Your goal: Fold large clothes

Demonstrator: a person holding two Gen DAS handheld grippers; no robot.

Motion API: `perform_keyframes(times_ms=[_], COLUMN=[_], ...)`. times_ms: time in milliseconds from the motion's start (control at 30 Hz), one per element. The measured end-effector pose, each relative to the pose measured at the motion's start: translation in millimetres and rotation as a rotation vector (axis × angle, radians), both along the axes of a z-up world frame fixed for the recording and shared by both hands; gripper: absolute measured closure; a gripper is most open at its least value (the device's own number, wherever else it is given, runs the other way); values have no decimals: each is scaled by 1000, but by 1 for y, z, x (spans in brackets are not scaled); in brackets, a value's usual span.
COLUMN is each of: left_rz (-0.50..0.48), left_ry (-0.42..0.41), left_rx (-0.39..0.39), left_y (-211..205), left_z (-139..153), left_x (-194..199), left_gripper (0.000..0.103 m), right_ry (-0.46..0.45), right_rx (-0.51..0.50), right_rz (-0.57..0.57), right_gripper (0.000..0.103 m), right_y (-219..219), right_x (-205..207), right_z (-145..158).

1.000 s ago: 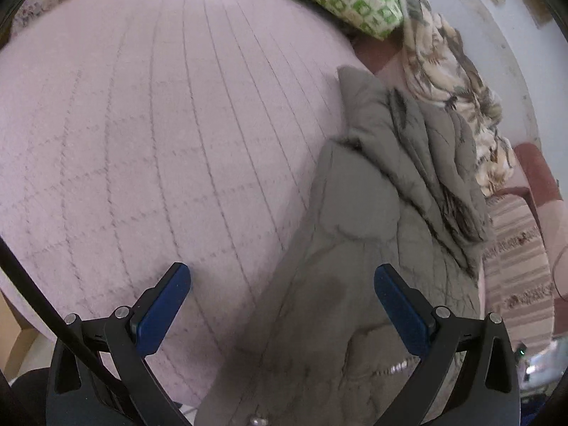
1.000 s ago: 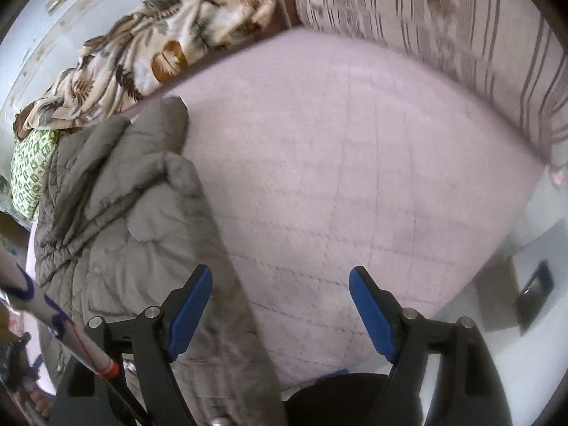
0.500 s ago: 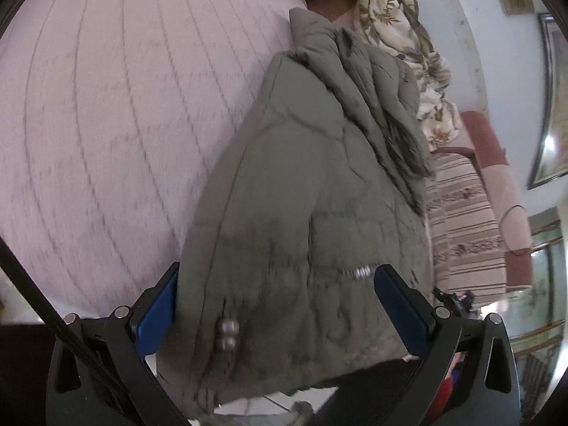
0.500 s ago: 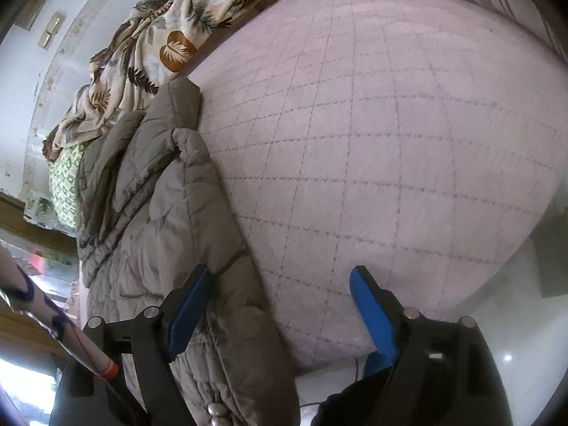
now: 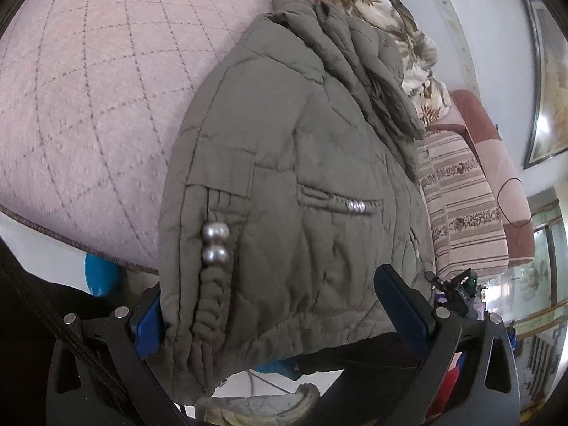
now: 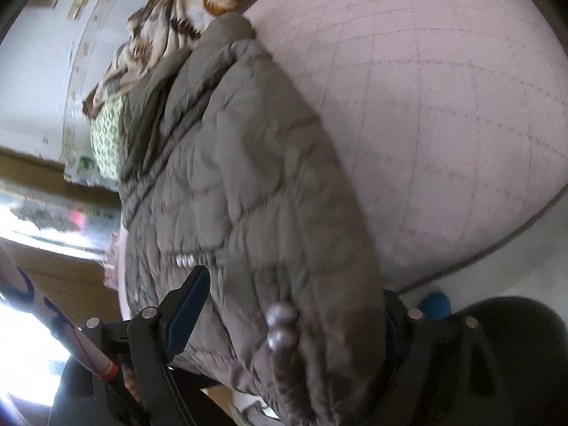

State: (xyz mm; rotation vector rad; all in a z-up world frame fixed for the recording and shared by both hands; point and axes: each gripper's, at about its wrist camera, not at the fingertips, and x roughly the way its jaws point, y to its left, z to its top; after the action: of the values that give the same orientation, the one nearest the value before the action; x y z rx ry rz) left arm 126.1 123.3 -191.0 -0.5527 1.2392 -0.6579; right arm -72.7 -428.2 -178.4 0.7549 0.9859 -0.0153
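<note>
A grey-green quilted jacket lies along a pink quilted bed cover, its hem hanging over the near edge. Two silver snaps sit on its cuff. My left gripper is open, its blue pads on either side of the hem. In the right wrist view the same jacket fills the centre. My right gripper is open too, and the hem lies between its fingers, hiding the right pad.
A leaf-print blanket and a green patterned pillow lie at the far end of the bed. A striped cushion and a red-brown sofa arm stand to the right. The floor shows below the bed edge.
Both grippers have come down and in toward the near bed edge. The jacket's hem, earlier ahead of the fingers, now lies between the open fingers of each gripper.
</note>
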Motion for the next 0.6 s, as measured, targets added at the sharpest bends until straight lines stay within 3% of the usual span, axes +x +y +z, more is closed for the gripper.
perform_keyframes(times_ms=[200, 333, 367, 400, 467, 500, 567, 600], left_rz=[-43, -59, -58, -58, -51, -49, -43, -37], left_ry=[18, 34, 34, 37, 40, 37, 29, 26], left_rx=[-31, -7, 10, 36, 115, 133, 150, 139], left_y=[-1, -8, -10, -12, -16, -16, -14, -10], left_z=[-5, -9, -9, -9, -9, -7, -1, 5], left_x=[-8, -13, -15, -17, -22, -24, -26, -26], left_gripper=[0, 1, 7, 22, 42, 55, 68, 76], right_ry=[25, 57, 66, 75, 93, 96, 88, 82], right_rx=[-62, -153, -170, -170, -167, -172, -157, -149], right_rz=[93, 173, 184, 187, 186, 182, 182, 185], right_gripper=[16, 19, 24, 29, 53, 57, 71, 73], right_y=[27, 49, 54, 54, 55, 54, 53, 52], right_x=[-1, -2, -3, -5, -8, -12, -15, -16], right_z=[3, -2, -5, -7, -11, -12, -8, -4])
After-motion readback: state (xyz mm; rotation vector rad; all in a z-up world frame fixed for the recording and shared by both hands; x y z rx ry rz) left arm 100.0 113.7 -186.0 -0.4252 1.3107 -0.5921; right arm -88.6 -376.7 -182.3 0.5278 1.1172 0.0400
